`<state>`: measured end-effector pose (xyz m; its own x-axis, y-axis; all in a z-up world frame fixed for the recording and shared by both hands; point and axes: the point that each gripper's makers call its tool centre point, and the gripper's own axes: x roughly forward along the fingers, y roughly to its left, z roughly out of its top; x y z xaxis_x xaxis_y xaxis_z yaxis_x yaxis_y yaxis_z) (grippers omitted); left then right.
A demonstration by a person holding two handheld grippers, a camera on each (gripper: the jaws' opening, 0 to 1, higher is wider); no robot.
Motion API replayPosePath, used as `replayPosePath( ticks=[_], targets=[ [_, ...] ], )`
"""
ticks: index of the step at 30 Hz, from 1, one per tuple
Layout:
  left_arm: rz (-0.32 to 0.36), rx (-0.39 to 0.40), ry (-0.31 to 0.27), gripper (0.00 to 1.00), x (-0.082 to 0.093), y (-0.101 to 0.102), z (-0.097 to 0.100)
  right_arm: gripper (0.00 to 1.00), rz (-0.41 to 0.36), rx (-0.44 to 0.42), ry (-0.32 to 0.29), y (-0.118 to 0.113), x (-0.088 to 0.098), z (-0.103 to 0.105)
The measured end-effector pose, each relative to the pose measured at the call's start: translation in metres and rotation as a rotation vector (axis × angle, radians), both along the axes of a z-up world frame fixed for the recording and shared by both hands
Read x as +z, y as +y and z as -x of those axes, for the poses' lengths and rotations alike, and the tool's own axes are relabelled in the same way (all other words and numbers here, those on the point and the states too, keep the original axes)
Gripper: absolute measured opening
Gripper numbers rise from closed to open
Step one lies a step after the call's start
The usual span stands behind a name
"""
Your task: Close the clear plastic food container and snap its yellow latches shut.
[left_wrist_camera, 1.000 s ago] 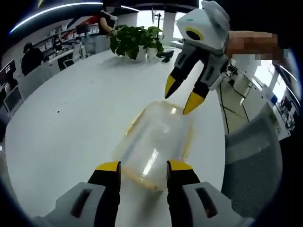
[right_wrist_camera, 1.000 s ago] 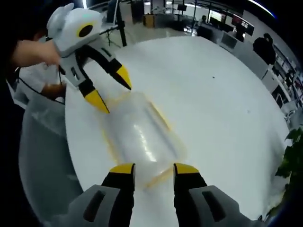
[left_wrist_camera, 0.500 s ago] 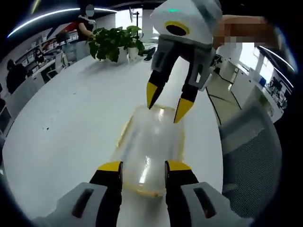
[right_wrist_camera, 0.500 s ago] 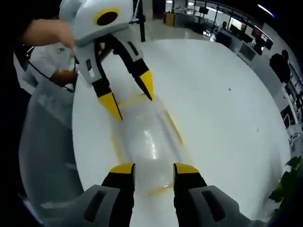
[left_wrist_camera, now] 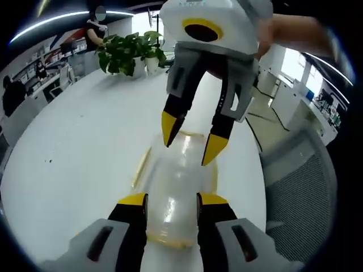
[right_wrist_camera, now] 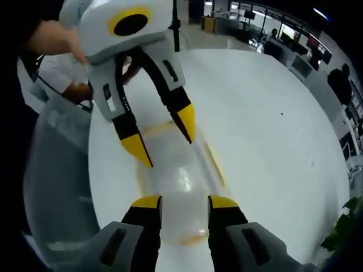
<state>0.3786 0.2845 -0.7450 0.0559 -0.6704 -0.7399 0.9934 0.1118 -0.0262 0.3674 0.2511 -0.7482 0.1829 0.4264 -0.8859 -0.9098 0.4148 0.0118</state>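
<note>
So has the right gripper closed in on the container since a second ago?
Yes. In the left gripper view the right gripper now hangs over the container, open, formerly beyond its far end.

The clear plastic food container (left_wrist_camera: 180, 187) lies in the lower middle of the left gripper view, a see-through oblong box with rounded corners, resting flat on the white worktop (left_wrist_camera: 79, 147). Its lid looks to be on, the domed top catching white glare. Yellow trim runs along its edges: one yellow latch (left_wrist_camera: 140, 168) angles outward from the left long side, and another yellow strip (left_wrist_camera: 168, 243) edges the near end at the bottom. In the right gripper view the same container (right_wrist_camera: 179, 187) sits in the lower middle, with a yellow latch (right_wrist_camera: 214, 164) standing off its right side and yellow (right_wrist_camera: 193, 239) at the near end.
</note>
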Motion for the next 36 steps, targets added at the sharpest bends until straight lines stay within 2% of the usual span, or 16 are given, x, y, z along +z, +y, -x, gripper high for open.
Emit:
replayPosePath(
  ticks=[12, 20, 33, 36],
  targets=[
    [0.003, -0.017, 0.010, 0.32, 0.000, -0.012, 0.006, 0.30, -0.005, 0.039, -0.010, 0.011, -0.001, -0.005],
    [-0.012, -0.024, 0.015, 0.30, -0.005, -0.012, 0.008, 0.30, 0.005, 0.058, -0.020, 0.015, -0.001, -0.010],
    [-0.027, -0.047, 0.018, 0.29, -0.009, -0.010, 0.009, 0.29, 0.026, 0.043, -0.053, 0.014, -0.004, -0.025],
    [0.005, -0.050, 0.061, 0.46, -0.008, -0.016, 0.015, 0.29, 0.031, 0.044, -0.056, 0.014, -0.005, -0.028]
  ],
)
